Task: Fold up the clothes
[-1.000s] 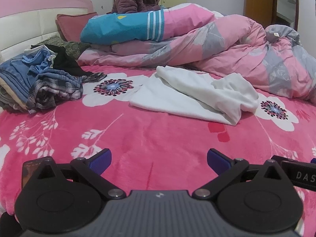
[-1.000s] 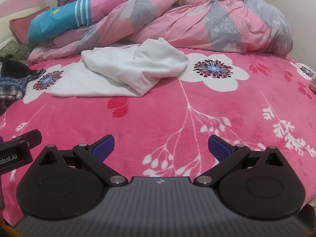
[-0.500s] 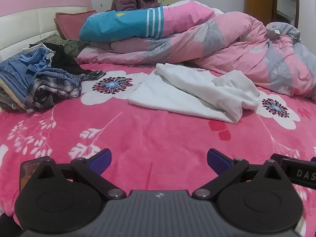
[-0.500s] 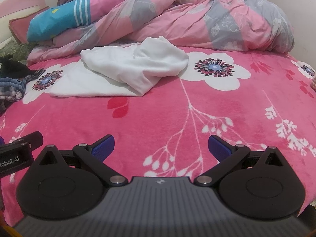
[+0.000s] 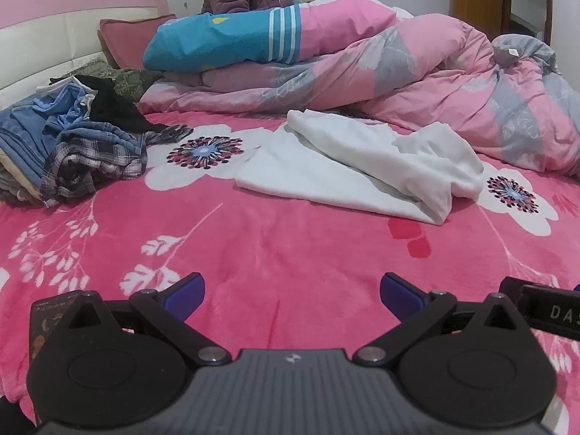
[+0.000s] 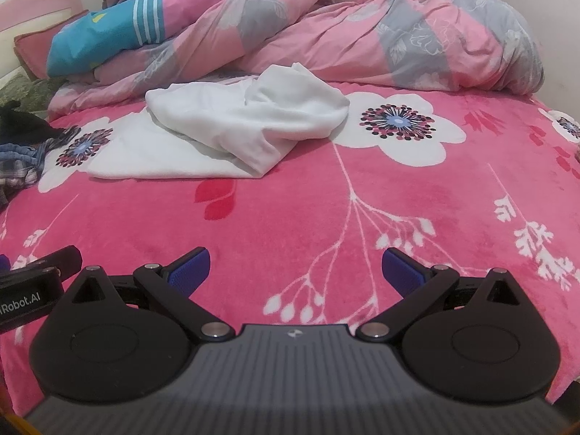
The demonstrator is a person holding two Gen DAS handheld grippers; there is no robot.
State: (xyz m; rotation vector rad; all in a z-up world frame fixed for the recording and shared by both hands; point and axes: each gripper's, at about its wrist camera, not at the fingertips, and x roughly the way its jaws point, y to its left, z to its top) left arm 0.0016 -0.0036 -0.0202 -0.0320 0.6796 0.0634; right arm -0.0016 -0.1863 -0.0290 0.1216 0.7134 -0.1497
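The work stood at its opening step: the white garment (image 5: 366, 166) lay rumpled on the bed (image 5: 290, 253), well ahead of both grippers and not yet touched. The left gripper (image 5: 291, 295) hovered low over the fleece with its fingers spread wide and nothing between them; the right gripper (image 6: 295, 272) was the same, fingers wide apart and empty. The garment looked soft and thin, probably a knit, with one part spread flat toward the left and the rest heaped over it in loose rolls (its sleeves and hem could not be told apart in that heap). The next move, as I judged it, called for carrying both grippers forward to the near edge, pinching a single layer at two separated points, and drawing the cloth out flat before any fold. The plush pink blanket with white flowers would likely cling a little and drag the fabric. At the left sat a pile of clothes (image 5: 72, 152), blue denim, plaid and black, crumpled together. Behind lay a puffy pink and grey quilt (image 5: 453, 83), just beside the garment's far edge.
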